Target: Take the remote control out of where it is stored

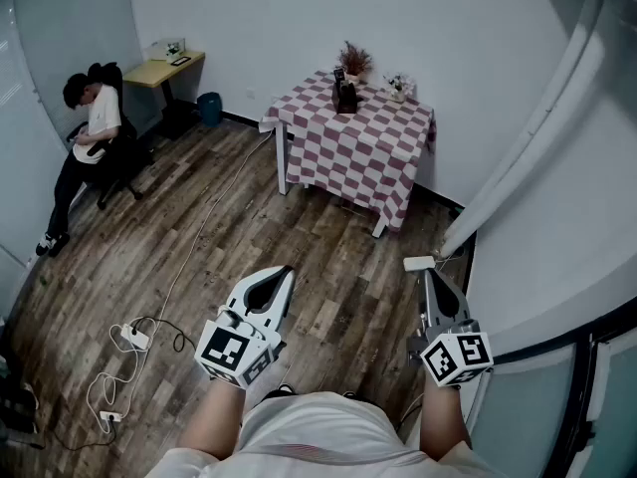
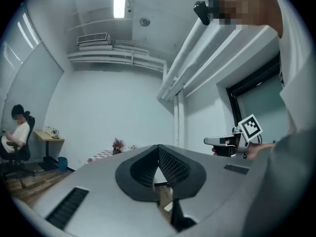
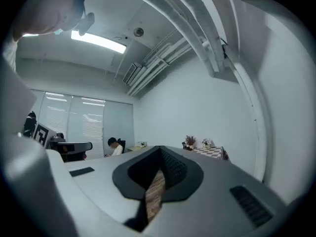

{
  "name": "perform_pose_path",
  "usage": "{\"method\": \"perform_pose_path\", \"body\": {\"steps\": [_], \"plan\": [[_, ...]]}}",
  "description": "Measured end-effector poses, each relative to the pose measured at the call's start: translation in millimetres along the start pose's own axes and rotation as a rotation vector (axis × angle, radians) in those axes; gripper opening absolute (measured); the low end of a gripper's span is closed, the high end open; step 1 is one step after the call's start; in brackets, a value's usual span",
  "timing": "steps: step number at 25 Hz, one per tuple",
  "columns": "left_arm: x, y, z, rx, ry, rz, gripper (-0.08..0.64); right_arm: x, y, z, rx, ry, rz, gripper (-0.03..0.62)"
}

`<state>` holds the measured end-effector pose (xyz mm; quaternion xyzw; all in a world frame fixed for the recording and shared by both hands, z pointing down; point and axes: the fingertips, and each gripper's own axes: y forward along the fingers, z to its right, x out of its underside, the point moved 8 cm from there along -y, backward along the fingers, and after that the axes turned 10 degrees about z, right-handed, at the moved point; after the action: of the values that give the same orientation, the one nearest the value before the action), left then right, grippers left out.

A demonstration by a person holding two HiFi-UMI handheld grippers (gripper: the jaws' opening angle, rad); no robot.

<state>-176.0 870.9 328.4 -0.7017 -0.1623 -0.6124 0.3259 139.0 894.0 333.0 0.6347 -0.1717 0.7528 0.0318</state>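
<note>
Remote [image 1: 339, 76] on table [image 1: 370, 159], far beyond right gripper [image 1: 419, 264].

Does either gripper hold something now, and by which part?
Nothing is held: the left gripper and the right gripper are both shut, with nothing between their jaws.

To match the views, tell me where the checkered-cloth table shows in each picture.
Head view: checkered-cloth table, upper centre, against the far wall.
Left gripper view: a sliver left of centre, below mid-height.
Right gripper view: small, right of centre.
Shared landmark: the seated person, left of the table in every view.
</note>
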Motion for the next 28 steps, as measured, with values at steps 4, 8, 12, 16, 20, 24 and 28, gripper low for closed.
{"method": "perform_pose_path", "body": {"steps": [4, 8, 12, 16, 20, 24, 28], "plan": [[-0.6, -3.4, -2.4, -0.003, -0.009, 0.005, 0.009, -0.3, -0.9, -4.6, 0.001, -0.021, 0.003, 0.012], [1.9, -2.9, -2.2, -0.001, -0.010, 0.008, 0.009, 0.9, -0.7, -3.8, 0.004, -0.021, 0.000, 0.012], [2.2, -5.6, -5.8, -0.008, -0.017, 0.008, 0.009, -0.7, 0.4, -6.4, 0.008, 0.011, 0.031, 0.012], [1.1, -12.4, -17.3, -0.024, -0.031, 0.021, 0.009, 0.2, 3.1, -13.6, -0.001, 0.029, 0.050, 0.012], [0.9, -15.7, -31.6, -0.032, -0.051, 0.021, 0.009, 6.4, 6.9, -22.7, -0.005, 0.023, 0.052, 0.012], [4.2, -22.4, -45.4, 0.000, -0.052, 0.019, 0.009, 14.0, 9.1, -40.3, 0.012, 0.018, 0.042, 0.012], [13.3, -24.5, -57.2, 0.021, -0.064, 0.006, 0.009, 25.0, 13.4, -45.9, 0.031, 0.042, 0.028, 0.012]]}}
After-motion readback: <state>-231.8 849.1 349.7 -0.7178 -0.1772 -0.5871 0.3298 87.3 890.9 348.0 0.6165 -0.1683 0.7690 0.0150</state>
